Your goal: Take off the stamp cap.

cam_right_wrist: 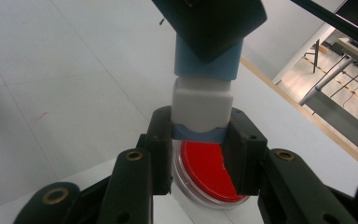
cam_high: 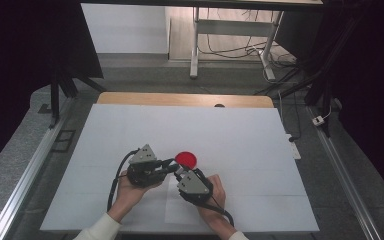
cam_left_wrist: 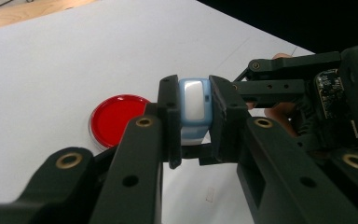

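1. Near the front middle of the white table [cam_high: 260, 150], the left gripper [cam_high: 172, 167] and the right gripper [cam_high: 181, 175] are seen from the high view to meet tip to tip, each held in a hand entering from the bottom edge.
2. Just beyond the joined tips, a red dish [cam_high: 186, 159] is seen lying flat on the table surface; the small thing held between the grippers is too small to be made out from that height.
3. Along the left gripper view, a small blue-and-white block [cam_left_wrist: 195, 108] is shown clamped between the left gripper's [cam_left_wrist: 195, 122] jaws, which are closed onto its two sides; its white face is turned toward the camera.
4. The red dish [cam_left_wrist: 117, 119] is placed in that view to the left of the jaws, on the table and apart from the block, and the black frame of the right gripper [cam_left_wrist: 279, 86] is seen coming in from the right, behind the block.
5. Along the right gripper view, the lower end of the block [cam_right_wrist: 204, 102] is shown gripped by the right gripper's [cam_right_wrist: 199, 140] jaws, while its upper blue part is covered by the left gripper [cam_right_wrist: 209, 23].
6. Directly beneath the held block, the red dish [cam_right_wrist: 205, 175] is seen with a clear rim, a detail not resolved from above; the block is held above the dish, without contact.
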Available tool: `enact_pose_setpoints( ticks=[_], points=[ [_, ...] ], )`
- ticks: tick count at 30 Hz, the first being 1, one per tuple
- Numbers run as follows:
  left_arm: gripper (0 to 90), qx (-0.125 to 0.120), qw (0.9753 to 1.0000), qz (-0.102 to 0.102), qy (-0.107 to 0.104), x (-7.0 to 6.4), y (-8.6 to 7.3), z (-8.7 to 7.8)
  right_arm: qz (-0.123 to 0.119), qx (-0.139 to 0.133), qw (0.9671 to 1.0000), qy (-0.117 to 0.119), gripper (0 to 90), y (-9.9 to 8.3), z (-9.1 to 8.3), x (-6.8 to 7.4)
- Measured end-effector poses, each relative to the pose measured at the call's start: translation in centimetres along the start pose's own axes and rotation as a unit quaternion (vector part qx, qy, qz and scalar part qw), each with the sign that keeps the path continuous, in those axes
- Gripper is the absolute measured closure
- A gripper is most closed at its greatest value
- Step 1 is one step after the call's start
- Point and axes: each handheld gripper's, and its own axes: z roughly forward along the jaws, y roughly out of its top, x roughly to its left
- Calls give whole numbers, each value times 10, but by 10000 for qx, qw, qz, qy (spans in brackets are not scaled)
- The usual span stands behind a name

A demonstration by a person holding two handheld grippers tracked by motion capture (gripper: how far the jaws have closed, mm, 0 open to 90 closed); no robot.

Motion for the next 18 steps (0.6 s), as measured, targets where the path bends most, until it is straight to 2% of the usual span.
enact_pose_setpoints(
  ticks=[12, 18],
  points=[
    [754, -70, 10000, -42, 23, 1, 0, -2, -18, 107, 9999, 18, 642, 0, 1, -1],
    [754, -37, 10000, -48, 0, 1, 0, -1, 1, 60, 10000, 43, 628, -1, 1, -1]
  ],
)
